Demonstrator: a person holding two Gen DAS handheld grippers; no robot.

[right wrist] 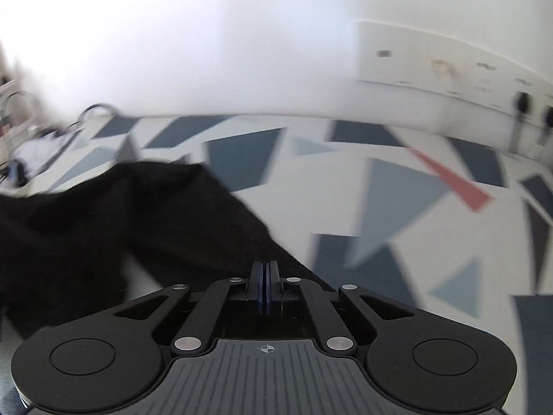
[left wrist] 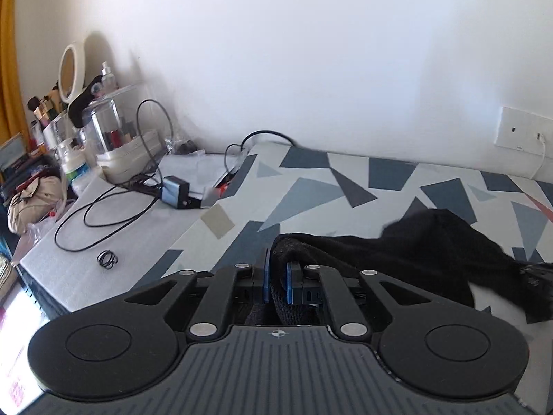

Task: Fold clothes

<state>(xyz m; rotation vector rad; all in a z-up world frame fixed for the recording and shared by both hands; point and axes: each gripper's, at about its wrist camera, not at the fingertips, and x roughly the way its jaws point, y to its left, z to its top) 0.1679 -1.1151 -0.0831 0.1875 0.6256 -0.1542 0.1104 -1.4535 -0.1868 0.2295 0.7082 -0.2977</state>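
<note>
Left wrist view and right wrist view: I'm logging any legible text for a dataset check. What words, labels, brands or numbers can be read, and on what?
None can be read.
Bottle label on the side table: green and blue print, too small.
Pink-printed sheet at lower left: blurred.
Wall plate: marks smeared by motion blur.

Black knit garment (left wrist: 414, 245), partly lifted off the bed (left wrist: 311, 186).

It is dark, of coarse knit with a ribbed hem, and lies crumpled rather than flat on the sheet of blue and grey triangles. In the left wrist view one thick edge is pinched up in the left gripper (left wrist: 276, 280), and the cloth trails from there toward the bed's right side, away from the wall edge. In the right wrist view the garment (right wrist: 121, 218), blurred, spreads left of the right gripper (right wrist: 264, 287), with its near edge running under the closed fingers.
</note>
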